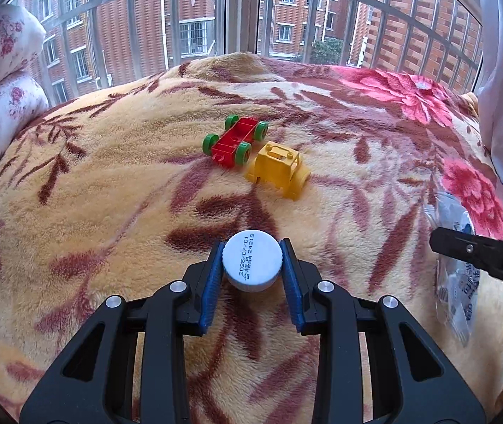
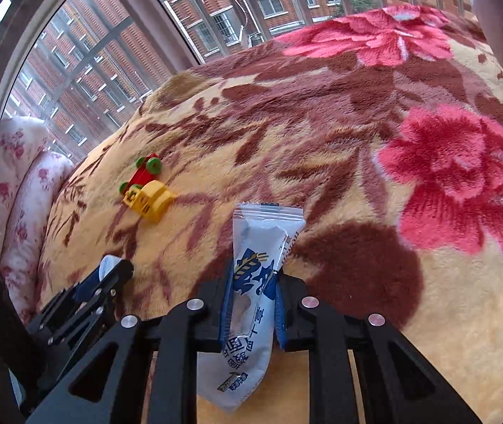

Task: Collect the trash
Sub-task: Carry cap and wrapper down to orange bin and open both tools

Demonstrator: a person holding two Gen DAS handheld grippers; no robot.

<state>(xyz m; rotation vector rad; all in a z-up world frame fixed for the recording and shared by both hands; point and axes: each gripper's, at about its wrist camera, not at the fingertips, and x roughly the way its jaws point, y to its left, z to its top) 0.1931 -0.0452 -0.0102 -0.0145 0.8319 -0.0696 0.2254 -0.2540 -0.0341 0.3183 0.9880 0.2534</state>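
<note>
The left gripper [image 1: 252, 263] clamps a light, rigid white bottle cap [image 1: 252, 260] squarely across its ribbed rim between its pads, while the right gripper [image 2: 253, 309] pinches a limp, slippery snack wrapper [image 2: 255, 293] mid-length, likely to slide.

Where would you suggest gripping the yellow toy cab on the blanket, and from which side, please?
Probably across the boxy upper part of the yellow toy cab, coming down from above with fingers on its two flat side walls. It lies free on the blanket, just apart from the red toy chassis, so come in from the side away from that.
</note>
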